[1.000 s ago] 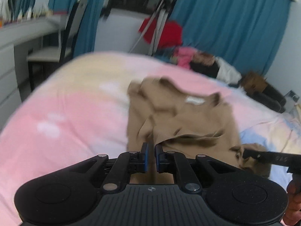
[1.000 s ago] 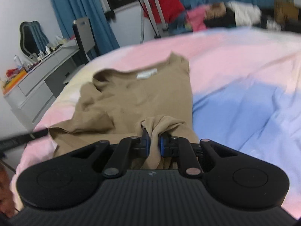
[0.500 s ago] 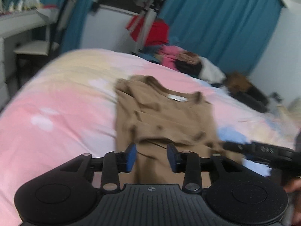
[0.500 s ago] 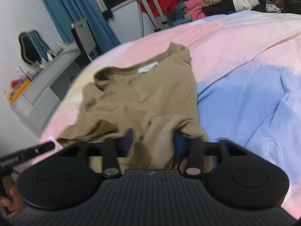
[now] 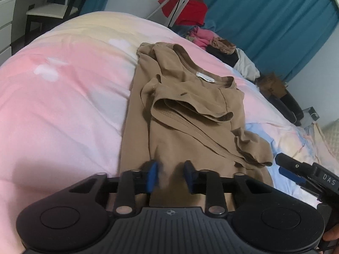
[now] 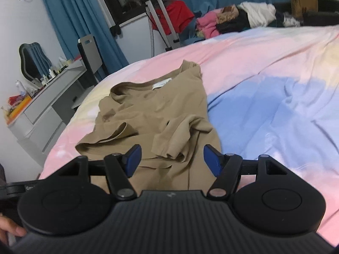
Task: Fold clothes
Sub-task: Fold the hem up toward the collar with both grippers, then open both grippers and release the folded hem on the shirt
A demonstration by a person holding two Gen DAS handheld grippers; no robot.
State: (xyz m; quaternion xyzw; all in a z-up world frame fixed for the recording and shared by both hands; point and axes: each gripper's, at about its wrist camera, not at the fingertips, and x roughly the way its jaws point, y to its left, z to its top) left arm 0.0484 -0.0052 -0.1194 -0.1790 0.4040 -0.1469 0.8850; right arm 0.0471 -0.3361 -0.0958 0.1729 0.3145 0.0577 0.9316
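A tan cotton T-shirt (image 5: 180, 116) lies partly folded on the pink-and-blue quilted bed (image 5: 63, 97). Both the left gripper (image 5: 169, 174) and right gripper (image 6: 171, 160) have let go of the fabric since a second ago; their blue-padded jaws now stand apart, empty.

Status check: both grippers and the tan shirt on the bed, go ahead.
Left gripper open, empty. Right gripper open, empty. Tan shirt lying on the bed, sleeves folded in, rumpled. Nothing in the way.
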